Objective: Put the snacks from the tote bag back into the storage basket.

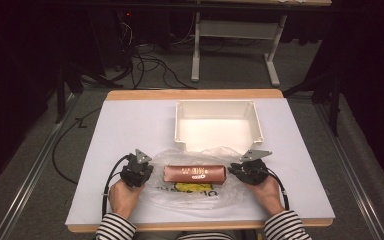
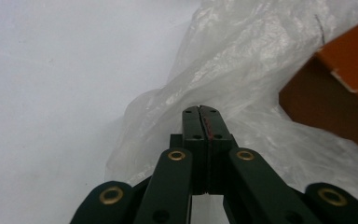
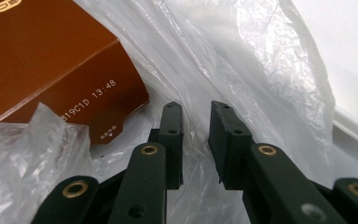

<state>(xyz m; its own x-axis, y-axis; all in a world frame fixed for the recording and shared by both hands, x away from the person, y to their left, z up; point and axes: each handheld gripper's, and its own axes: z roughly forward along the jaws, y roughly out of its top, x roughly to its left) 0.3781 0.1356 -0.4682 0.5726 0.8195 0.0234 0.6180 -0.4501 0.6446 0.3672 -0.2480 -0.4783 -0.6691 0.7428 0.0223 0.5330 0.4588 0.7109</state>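
We've got the table with a white tray at the back and a clear plastic bag up front, brown box lying on it. Our left tongs are pinched tight on the bag's edge, while the right tongs sit narrowly apart with bag film between them.

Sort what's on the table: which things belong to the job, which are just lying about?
In the job: clear plastic bag; brown box lying in it; left gripper, shut at the bag's edge; right gripper, jaws apart at the bag.
Lying about: white bin; floor cables.
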